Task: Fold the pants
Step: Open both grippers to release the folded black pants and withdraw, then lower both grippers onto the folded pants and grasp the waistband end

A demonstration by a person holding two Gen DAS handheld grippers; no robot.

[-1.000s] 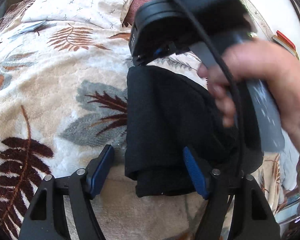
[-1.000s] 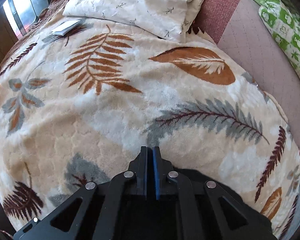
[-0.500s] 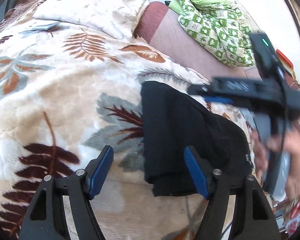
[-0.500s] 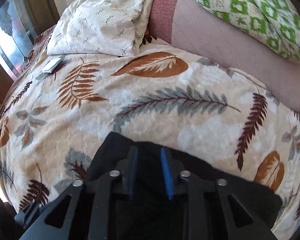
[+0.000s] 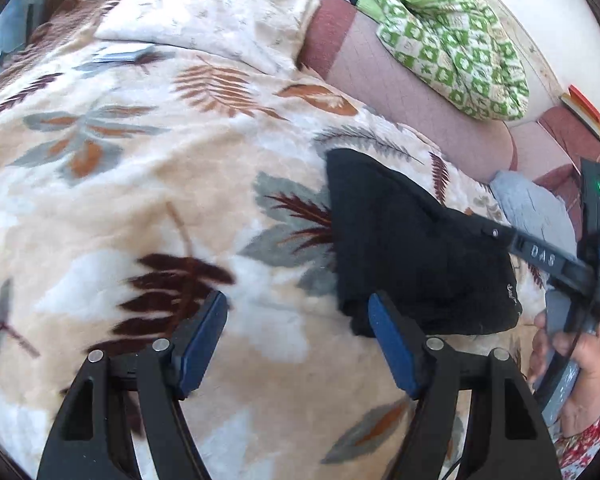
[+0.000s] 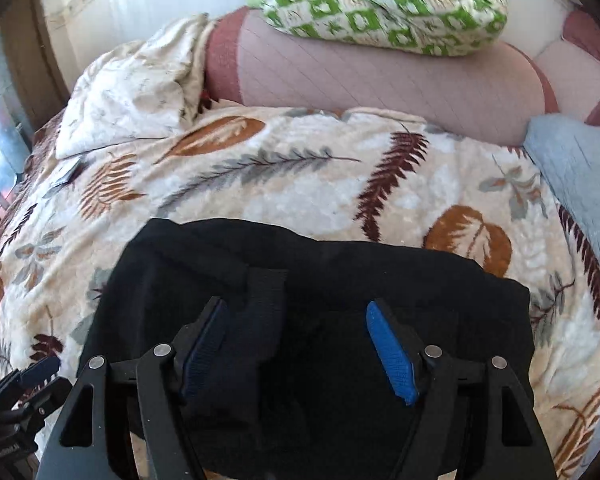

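Lying folded on the leaf-print blanket [image 6: 300, 184], the black pants [image 6: 320, 280] are free. The right gripper [image 6: 296, 340], jaws just spread, hovers empty above them. The left gripper [image 5: 296, 336] gapes empty beside them.

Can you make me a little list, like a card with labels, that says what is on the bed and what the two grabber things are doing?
Clothes: black folded pants, lying in a bundle
Under them: cream fleece blanket with leaf pattern
Behind: white floral pillow, pink quilted bolster, green and white patterned cloth
At the side: grey-blue folded cloth
Left gripper: fingers open, nothing between them but blanket, pants beside its right finger
Right gripper: fingers have just been opening, now wide apart above the pants, not pinching them
Holder: a hand on the right gripper's handle
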